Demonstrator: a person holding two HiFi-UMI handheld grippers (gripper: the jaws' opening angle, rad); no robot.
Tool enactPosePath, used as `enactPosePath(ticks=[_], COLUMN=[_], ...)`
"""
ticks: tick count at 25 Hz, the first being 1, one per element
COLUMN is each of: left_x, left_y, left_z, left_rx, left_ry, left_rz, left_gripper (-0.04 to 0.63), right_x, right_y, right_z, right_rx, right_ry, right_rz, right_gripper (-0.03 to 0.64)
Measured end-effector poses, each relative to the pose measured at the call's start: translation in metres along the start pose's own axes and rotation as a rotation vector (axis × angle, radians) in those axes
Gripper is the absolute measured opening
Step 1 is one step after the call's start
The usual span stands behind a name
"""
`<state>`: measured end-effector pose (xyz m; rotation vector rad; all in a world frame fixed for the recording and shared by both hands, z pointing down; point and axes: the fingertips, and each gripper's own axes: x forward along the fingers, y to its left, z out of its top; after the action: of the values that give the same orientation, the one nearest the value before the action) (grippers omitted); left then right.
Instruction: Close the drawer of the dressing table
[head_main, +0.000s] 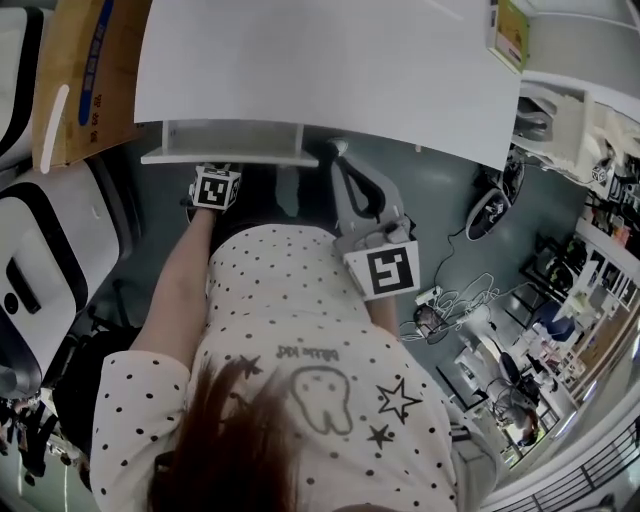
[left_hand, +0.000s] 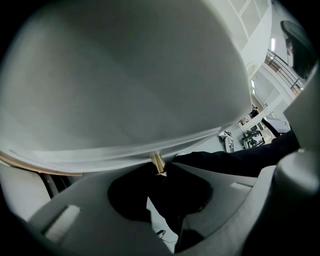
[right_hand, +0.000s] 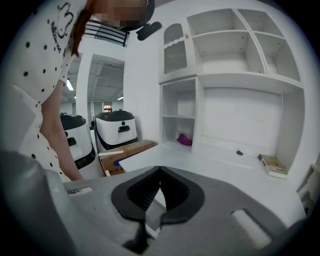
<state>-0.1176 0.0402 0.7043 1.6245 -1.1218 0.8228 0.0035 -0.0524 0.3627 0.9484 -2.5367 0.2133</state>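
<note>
The white dressing table (head_main: 330, 70) fills the top of the head view. Its drawer (head_main: 228, 156) sticks out a little from under the front edge. My left gripper (left_hand: 158, 167) is right below that drawer, and its marker cube (head_main: 216, 187) shows in the head view. Its jaws are closed on the small brass drawer knob (left_hand: 158, 162) against the white drawer front (left_hand: 125, 85). My right gripper (head_main: 341, 152) hovers to the right of the drawer by the table edge. It is shut with nothing in it, and in its own view (right_hand: 160, 169) it points over the tabletop (right_hand: 225, 170).
A cardboard box (head_main: 85, 70) lies left of the table, and white machines (head_main: 40, 270) stand on the floor beside it. A book (right_hand: 272, 165) and a purple object (right_hand: 184, 139) rest on the table and shelf. Cables (head_main: 450, 300) lie on the floor at right.
</note>
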Motion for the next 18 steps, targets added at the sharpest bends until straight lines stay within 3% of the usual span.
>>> enactPosePath(ticks=[12, 18], left_x=[0.002, 0.001], left_y=[0.009, 0.007], left_z=[0.001, -0.001], left_rx=[-0.035, -0.048], left_ry=[-0.018, -0.019], left_rz=[-0.002, -0.006], left_gripper=[0.084, 0.084], right_x=[0.023, 0.02], right_y=[0.006, 0.003], right_z=[0.003, 0.003], right_rx=[-0.032, -0.039], right_ry=[-0.003, -0.001], right_rz=[0.097, 0.09], right_gripper=[-0.002, -0.002])
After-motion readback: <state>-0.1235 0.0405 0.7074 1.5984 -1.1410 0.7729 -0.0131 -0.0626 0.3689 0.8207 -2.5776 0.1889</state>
